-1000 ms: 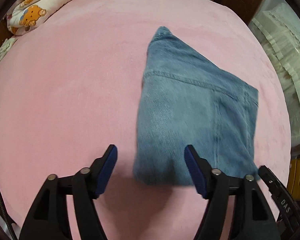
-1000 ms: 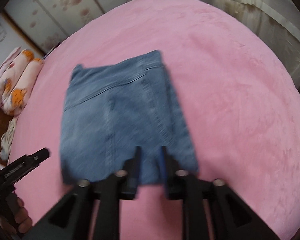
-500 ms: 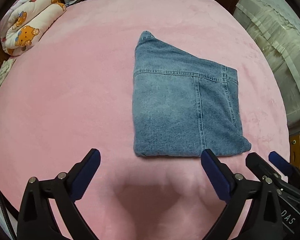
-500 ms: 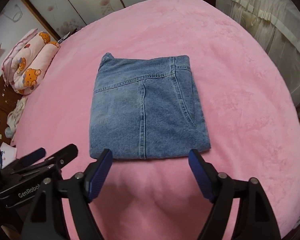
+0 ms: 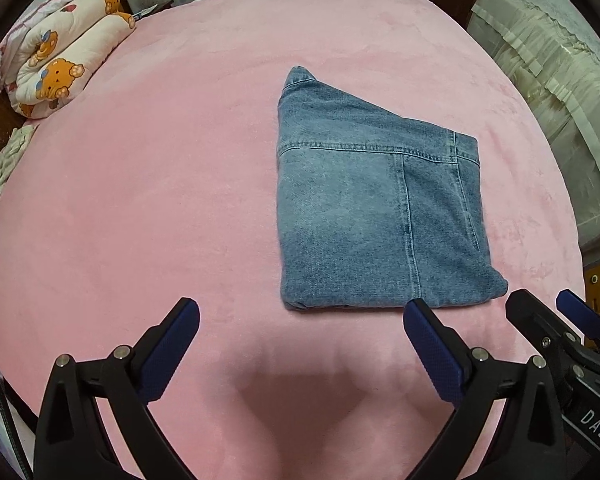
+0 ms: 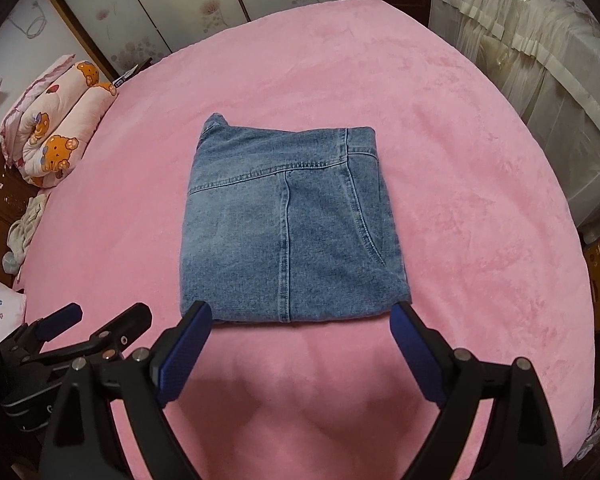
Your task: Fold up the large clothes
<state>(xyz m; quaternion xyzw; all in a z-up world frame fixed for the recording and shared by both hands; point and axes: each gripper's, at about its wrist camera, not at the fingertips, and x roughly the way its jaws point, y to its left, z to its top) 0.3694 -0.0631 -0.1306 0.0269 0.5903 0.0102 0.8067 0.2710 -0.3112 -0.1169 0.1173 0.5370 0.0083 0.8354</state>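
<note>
Blue denim jeans (image 5: 376,216) lie folded into a compact rectangle on the pink bed cover (image 5: 160,184); they also show in the right wrist view (image 6: 288,232). My left gripper (image 5: 300,316) is open and empty, held above the cover just in front of the jeans' near left corner. My right gripper (image 6: 300,316) is open and empty, just in front of the jeans' near edge. Each gripper shows at the edge of the other's view: the right one (image 5: 552,320), the left one (image 6: 96,316).
A rolled bear-print quilt (image 5: 60,72) lies at the far left corner of the bed. Loose white cloth (image 5: 0,164) sits off the left edge. A cream frilled cover (image 5: 556,92) lies along the right side. Sliding doors (image 6: 160,12) stand behind.
My right gripper opened and let go of the jeans' near edge. Both grippers opened wide and drew back. The jeans now lie flat and still.
</note>
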